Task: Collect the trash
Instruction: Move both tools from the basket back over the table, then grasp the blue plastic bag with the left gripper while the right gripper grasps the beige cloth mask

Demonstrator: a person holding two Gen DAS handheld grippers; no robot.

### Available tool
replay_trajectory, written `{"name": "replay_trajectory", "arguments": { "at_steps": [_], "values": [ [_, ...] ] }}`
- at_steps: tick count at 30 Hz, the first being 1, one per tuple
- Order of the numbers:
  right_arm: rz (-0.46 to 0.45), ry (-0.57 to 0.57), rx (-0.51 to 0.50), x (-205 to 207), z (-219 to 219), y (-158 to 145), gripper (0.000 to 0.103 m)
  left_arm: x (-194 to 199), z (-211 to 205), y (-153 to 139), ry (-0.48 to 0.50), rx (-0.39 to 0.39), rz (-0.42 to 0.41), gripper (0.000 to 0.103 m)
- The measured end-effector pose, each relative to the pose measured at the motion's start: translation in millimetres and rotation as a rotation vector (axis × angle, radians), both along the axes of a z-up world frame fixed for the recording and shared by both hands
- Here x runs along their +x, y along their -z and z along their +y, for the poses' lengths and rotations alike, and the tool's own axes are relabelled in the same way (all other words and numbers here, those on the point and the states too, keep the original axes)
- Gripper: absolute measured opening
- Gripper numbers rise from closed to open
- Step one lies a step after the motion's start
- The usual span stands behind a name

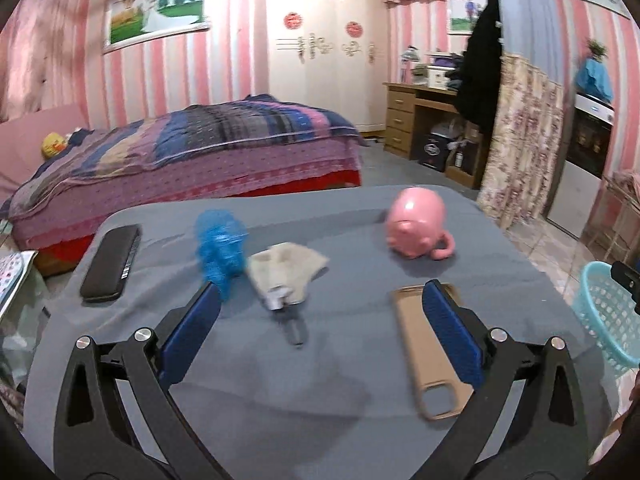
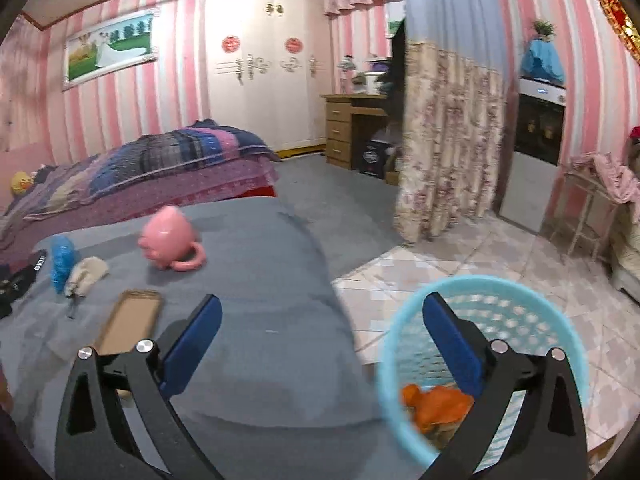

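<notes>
Crumpled blue plastic wrapper (image 1: 219, 254) sits on the grey-covered table (image 1: 280, 380), scrunched into a tall, shiny, see-through wad. Touching its right side lies a beige crumpled piece (image 1: 286, 270), flatter and dull, with a small grey object (image 1: 294, 328) poking out from under its near edge. That makes two loose bits of litter on the cloth, side by side at the far left of the tabletop.

Off the table's right edge, down on the tiled floor, stands one light-blue mesh basket (image 2: 500, 320). Inside it, at the bottom, one orange crumpled scrap (image 2: 438, 400) is visible, blurred.

Left gripper (image 1: 320, 304) hangs above the table with its blue pads spread wide, nothing between them; the wrapper shows just past the left pad. Right gripper (image 2: 322, 312) is also spread wide and empty, its left pad over the table's corner and its right pad over the basket's opening.

Other things on the cloth: one pink mug (image 1: 418, 228) tipped on its side with the handle towards the right, well beyond the litter; one tan phone case (image 1: 424, 352) lying flat, near the right side; one black case (image 1: 110, 264) at the left edge.

Beyond the table, one bed (image 1: 192, 148) with a striped quilt and one wooden desk (image 1: 424, 120) against the pink-striped wall.
</notes>
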State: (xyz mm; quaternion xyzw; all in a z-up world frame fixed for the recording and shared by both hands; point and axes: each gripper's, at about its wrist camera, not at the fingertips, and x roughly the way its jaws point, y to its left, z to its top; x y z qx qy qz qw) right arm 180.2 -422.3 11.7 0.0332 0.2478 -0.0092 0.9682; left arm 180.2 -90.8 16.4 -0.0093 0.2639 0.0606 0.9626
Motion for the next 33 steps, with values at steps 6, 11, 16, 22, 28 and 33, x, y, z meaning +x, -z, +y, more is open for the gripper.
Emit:
{"name": "replay_trajectory", "arguments": {
  "at_steps": [6,11,16,22,28,33],
  "values": [
    [0.012,-0.084,-0.033,10.0,57.8,6.9,0.098,-4.9,47.1,12.0,-0.08,0.006,0.015,0.097],
    [0.027,-0.149,-0.039,16.0,98.2,11.7,0.098,-4.8,80.3,20.7,-0.139,-0.007,0.025,0.097],
    [0.048,-0.179,-0.035,20.9,125.3,15.3,0.098,-6.6,100.6,28.3,-0.167,-0.007,0.036,0.097],
    [0.037,-0.192,-0.023,23.3,147.1,11.1,0.098,-7.7,115.4,34.5,-0.188,-0.02,0.037,0.097],
    [0.032,-0.22,-0.024,25.1,166.7,8.2,0.098,-9.8,124.0,37.8,-0.192,-0.026,0.031,0.097],
    [0.041,-0.247,-0.045,28.4,183.2,10.8,0.098,-11.0,134.1,39.9,-0.201,-0.027,0.03,0.097]
  ]
}}
